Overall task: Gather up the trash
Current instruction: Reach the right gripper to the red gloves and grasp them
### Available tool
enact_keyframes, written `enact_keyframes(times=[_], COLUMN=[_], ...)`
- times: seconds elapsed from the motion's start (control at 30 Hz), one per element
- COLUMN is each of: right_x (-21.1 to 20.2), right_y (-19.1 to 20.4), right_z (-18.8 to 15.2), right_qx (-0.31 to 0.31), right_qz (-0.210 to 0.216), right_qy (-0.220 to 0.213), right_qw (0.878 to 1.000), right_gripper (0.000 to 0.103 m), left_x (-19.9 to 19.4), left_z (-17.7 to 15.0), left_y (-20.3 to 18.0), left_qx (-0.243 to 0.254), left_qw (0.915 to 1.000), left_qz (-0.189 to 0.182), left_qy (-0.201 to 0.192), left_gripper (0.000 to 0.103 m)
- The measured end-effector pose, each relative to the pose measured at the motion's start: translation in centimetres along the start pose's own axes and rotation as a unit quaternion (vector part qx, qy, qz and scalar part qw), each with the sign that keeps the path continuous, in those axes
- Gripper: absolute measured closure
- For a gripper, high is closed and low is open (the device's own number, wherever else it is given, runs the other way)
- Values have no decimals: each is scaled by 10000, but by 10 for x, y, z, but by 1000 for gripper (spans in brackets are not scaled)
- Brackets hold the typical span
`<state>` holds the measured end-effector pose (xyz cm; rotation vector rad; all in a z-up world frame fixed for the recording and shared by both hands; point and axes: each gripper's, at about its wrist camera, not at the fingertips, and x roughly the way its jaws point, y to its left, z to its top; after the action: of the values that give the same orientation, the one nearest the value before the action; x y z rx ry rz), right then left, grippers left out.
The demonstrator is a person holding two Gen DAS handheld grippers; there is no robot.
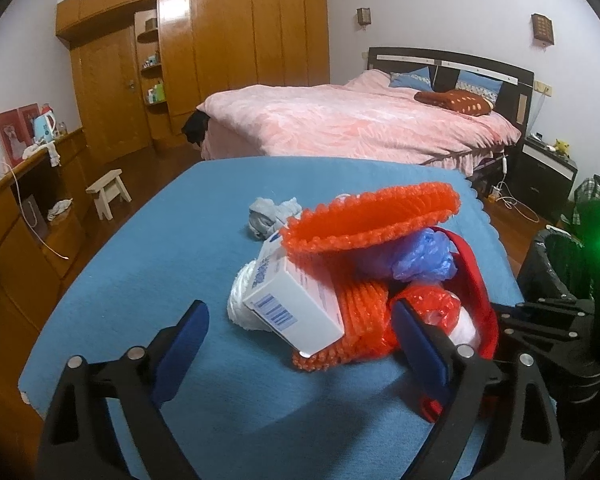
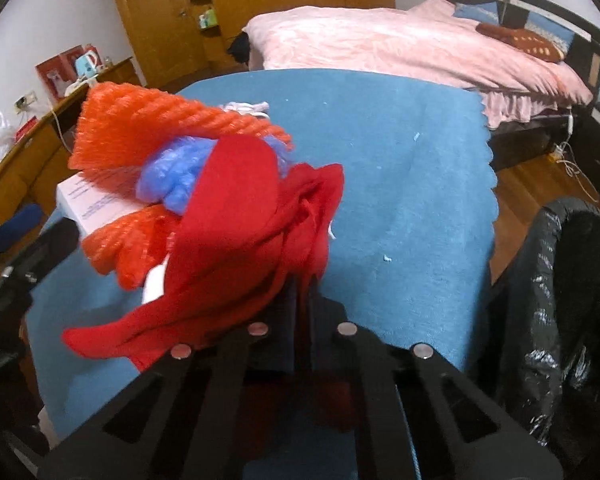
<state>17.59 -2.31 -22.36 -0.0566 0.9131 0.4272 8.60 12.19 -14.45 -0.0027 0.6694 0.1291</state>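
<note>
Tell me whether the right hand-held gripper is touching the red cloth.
Touching. The right wrist view shows the right hand-held gripper shut on the red cloth, which bunches between its fingers.

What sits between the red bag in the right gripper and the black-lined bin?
Nothing visible. The right gripper is shut on the red bag; the bin stands just right, beside the table edge.

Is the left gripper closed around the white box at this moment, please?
No, the left gripper stands open, its blue pads either side of the white box without touching it.
</note>
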Motion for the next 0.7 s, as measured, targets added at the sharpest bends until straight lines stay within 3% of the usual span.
enact_keyframes(times=[0.37, 0.7], right_x=[-55, -77], right_y=[-20, -34], right_z=[19, 22], right_qx=[231, 313], right_qz=[8, -80], right_qy=[-556, -778], right_qw=[9982, 9964], right_gripper=[100, 100], left_x=[-4, -9], left_z=[7, 10], left_y=[-14, -43], left_qx=[95, 274], left_qw=[9998, 9981], left_qz=[-144, -545], left_qy=[-70, -97], left_gripper=[20, 30])
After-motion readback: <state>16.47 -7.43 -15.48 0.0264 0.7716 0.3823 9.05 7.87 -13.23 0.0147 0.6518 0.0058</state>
